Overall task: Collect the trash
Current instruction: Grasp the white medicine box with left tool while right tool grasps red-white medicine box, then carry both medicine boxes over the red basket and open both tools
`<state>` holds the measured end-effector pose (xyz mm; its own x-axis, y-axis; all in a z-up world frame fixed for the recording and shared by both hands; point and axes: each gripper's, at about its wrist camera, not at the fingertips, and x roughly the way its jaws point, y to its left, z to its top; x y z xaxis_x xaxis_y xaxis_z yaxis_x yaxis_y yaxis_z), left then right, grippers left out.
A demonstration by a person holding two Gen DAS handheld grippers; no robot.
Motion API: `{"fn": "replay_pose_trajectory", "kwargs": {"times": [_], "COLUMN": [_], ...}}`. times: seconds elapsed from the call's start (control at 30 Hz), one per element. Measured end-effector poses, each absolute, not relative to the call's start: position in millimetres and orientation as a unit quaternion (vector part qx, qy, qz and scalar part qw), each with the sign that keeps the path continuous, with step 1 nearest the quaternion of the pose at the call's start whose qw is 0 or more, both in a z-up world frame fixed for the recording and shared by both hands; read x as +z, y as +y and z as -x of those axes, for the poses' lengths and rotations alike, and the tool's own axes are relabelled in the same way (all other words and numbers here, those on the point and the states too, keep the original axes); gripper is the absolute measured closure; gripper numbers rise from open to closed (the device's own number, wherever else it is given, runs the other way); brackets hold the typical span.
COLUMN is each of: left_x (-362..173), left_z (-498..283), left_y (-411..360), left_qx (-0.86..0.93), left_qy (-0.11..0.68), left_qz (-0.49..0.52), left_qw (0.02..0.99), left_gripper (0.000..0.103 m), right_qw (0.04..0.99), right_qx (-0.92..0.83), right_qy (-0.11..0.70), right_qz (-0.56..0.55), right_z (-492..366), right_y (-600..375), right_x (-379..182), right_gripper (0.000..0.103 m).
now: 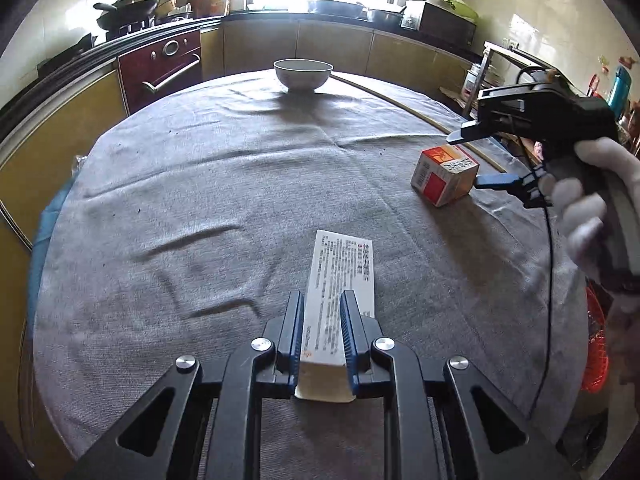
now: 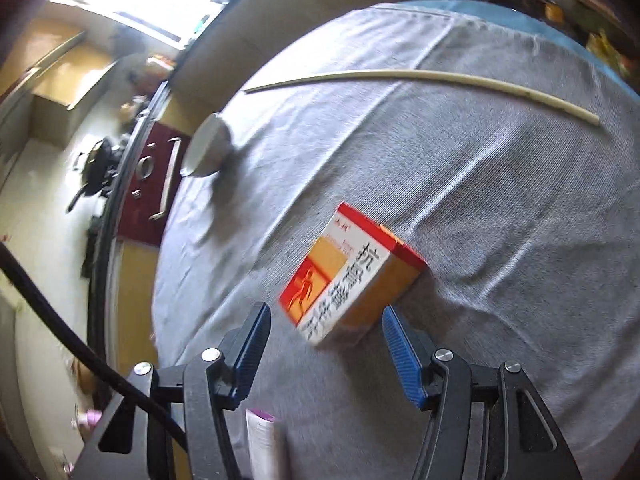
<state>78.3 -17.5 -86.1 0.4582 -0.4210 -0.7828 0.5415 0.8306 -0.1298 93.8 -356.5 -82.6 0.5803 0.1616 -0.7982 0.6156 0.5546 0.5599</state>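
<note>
A long white carton with printed text (image 1: 344, 264) lies on the grey-clothed table (image 1: 180, 200), and my left gripper (image 1: 322, 296) is shut on its near end, blue pads pressing both long sides. An orange, red and white box (image 1: 440, 176) rests on the cloth at the right. My right gripper (image 1: 463, 161), held by a white-gloved hand (image 1: 600, 184), hovers at that box with its jaws open. In the right wrist view the orange box (image 2: 352, 276) reaches partly between the open right gripper (image 2: 325, 310) fingers, and neither pad touches it.
A white bowl (image 1: 303, 74) stands at the far side of the table. A long pale stick (image 2: 420, 76) lies along the cloth beyond the orange box. A white item with a purple edge (image 2: 262, 444) shows blurred at the bottom. Kitchen counters and an oven (image 1: 164, 64) ring the table.
</note>
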Motion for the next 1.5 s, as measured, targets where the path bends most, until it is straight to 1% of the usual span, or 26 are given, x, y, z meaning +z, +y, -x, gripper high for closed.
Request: {"fn": "replay_pose_trajectory", "kwargs": {"times": [0.13, 0.17, 0.23, 0.27, 0.3, 0.4, 0.47, 0.57, 0.63, 0.67, 0.7, 0.8, 0.87, 0.93, 0.97, 1.1, 1.23, 1.27, 1.3, 1.33, 1.37, 1.5], "left_x": [-97, -98, -102, -102, -103, -104, -104, -103, -102, -101, -100, -95, -95, -99, -102, -120, -120, -119, -119, -119, -119, -118], "left_z": [-83, -84, -85, -84, -83, -83, -84, -85, -85, -85, -85, -86, -85, -86, -88, -96, -96, -96, -96, -96, -96, -92], "left_y": [-5, -1, 4, 6, 9, 16, 20, 24, 25, 25, 24, 20, 12, -1, -8, -33, -46, -46, -45, -45, -46, -45], "left_qx": [-0.284, -0.29, -0.29, -0.29, -0.289, -0.29, -0.289, -0.289, -0.289, -0.291, -0.294, -0.3, -0.303, -0.304, -0.301, -0.282, -0.258, -0.255, -0.253, -0.252, -0.249, -0.245], "left_qy": [0.455, 0.461, 0.466, 0.466, 0.465, 0.465, 0.468, 0.471, 0.472, 0.473, 0.473, 0.47, 0.472, 0.478, 0.482, 0.504, 0.485, 0.483, 0.481, 0.479, 0.478, 0.483], "left_qz": [-0.05, -0.039, -0.031, -0.03, -0.028, -0.017, -0.008, -0.001, 0.002, 0.005, 0.01, 0.023, 0.026, 0.016, 0.007, -0.023, -0.059, -0.057, -0.055, -0.056, -0.058, -0.052], "left_qw": [0.843, 0.838, 0.835, 0.836, 0.837, 0.836, 0.835, 0.834, 0.833, 0.832, 0.831, 0.83, 0.827, 0.824, 0.823, 0.816, 0.834, 0.836, 0.838, 0.839, 0.84, 0.839], "left_gripper": [0.084, 0.083, 0.075, 0.067, 0.065, 0.064, 0.062, 0.056, 0.053, 0.05, 0.046, 0.035, 0.032, 0.028, 0.027, 0.027, 0.028, 0.035, 0.046, 0.053, 0.054, 0.055], "right_qw": [0.749, 0.745, 0.745, 0.746, 0.746, 0.744, 0.748, 0.764, 0.774, 0.779, 0.785, 0.804, 0.815, 0.822, 0.823, 0.835, 0.84, 0.841, 0.842, 0.844, 0.845, 0.851], "right_qx": [-0.192, -0.199, -0.211, -0.215, -0.218, -0.229, -0.232, -0.245, -0.245, -0.244, -0.241, -0.222, -0.206, -0.187, -0.175, -0.133, -0.101, -0.093, -0.083, -0.074, -0.066, -0.033], "right_qy": [0.444, 0.449, 0.448, 0.452, 0.456, 0.467, 0.488, 0.518, 0.524, 0.521, 0.518, 0.514, 0.511, 0.509, 0.509, 0.498, 0.492, 0.491, 0.487, 0.483, 0.478, 0.456], "right_qz": [-0.453, -0.451, -0.447, -0.44, -0.434, -0.42, -0.386, -0.299, -0.257, -0.248, -0.238, -0.201, -0.18, -0.175, -0.18, -0.192, -0.204, -0.208, -0.215, -0.222, -0.229, -0.257], "right_z": [-108, -113, -120, -125, -130, -144, -159, -178, -185, -184, -184, -178, -172, -162, -154, -119, -88, -80, -71, -63, -52, -20], "right_y": [-360, -360, -360, -359, -358, -355, -348, -328, -315, -312, -309, -300, -295, -293, -295, -293, -290, -290, -290, -290, -291, -290], "right_x": [-88, -88, -86, -84, -83, -83, -84, -87, -88, -88, -89, -91, -92, -93, -94, -93, -95, -95, -95, -94, -93, -92], "right_gripper": [0.041, 0.041, 0.041, 0.041, 0.041, 0.041, 0.04, 0.039, 0.039, 0.04, 0.04, 0.044, 0.046, 0.052, 0.052, 0.052, 0.052, 0.052, 0.052, 0.052, 0.052, 0.052]}}
